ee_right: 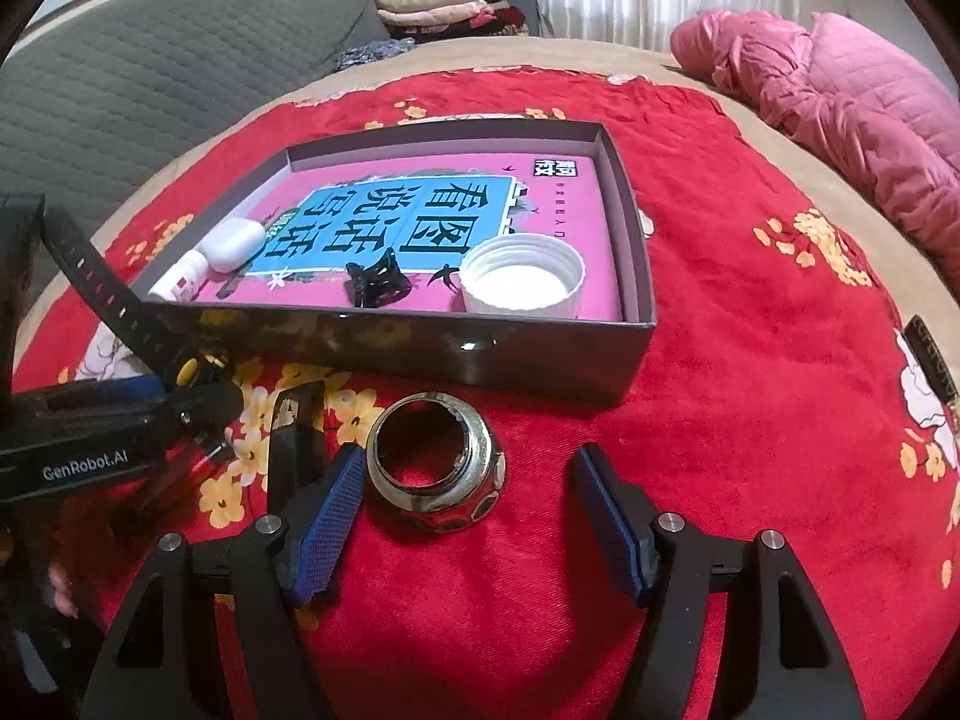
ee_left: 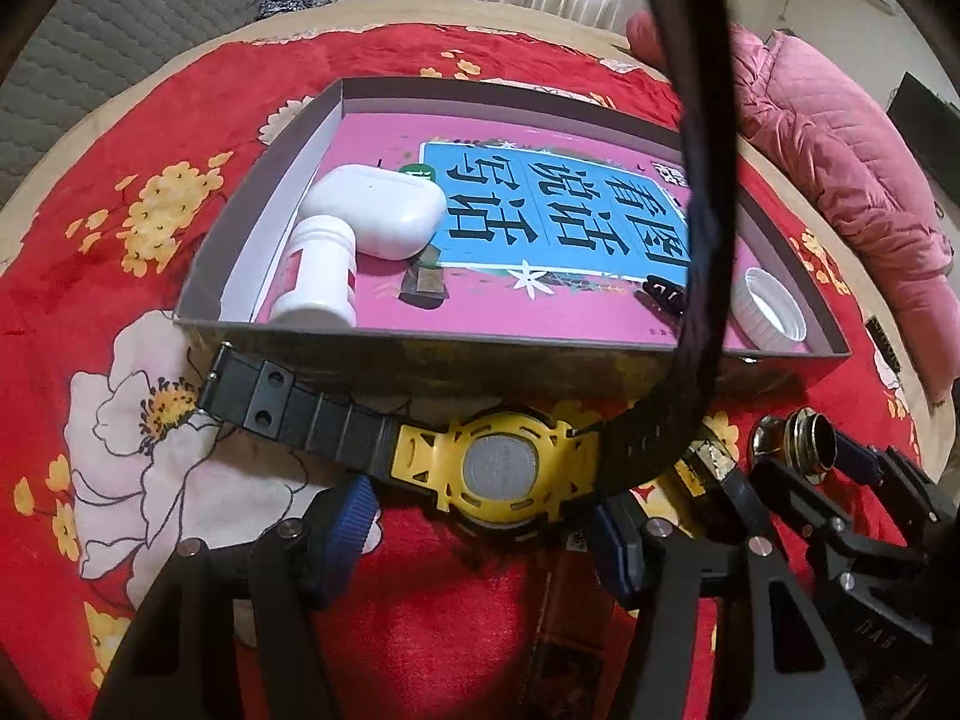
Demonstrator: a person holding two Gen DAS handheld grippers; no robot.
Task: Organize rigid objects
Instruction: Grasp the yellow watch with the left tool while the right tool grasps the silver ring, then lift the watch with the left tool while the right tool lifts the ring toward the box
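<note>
A: Which step was judged to be in hand?

B: The gathering of the loose pieces into the box, which was set at the middle of the bed. 4 things were already counted inside it: a white case, a white bottle, a black hair clip and a white cap. 2 were left outside, on the side toward the bed's near edge.

A: How was the left hand-held gripper found?

B: It was seen set about the yellow body of the watch, with the pads seemingly pressed on both sides. One strap was laid along the box's near wall and the other was curled upward.

A: And the right hand-held gripper?

B: Its jaws were held wide apart around the metal ring, which was stood on the blanket just beside the box. One pad was very near the ring, the other well clear, and nothing was gripped.

A: What was called for next?

B: By judgement, a closing on the ring, then a lift over the wall for both pieces.
</note>
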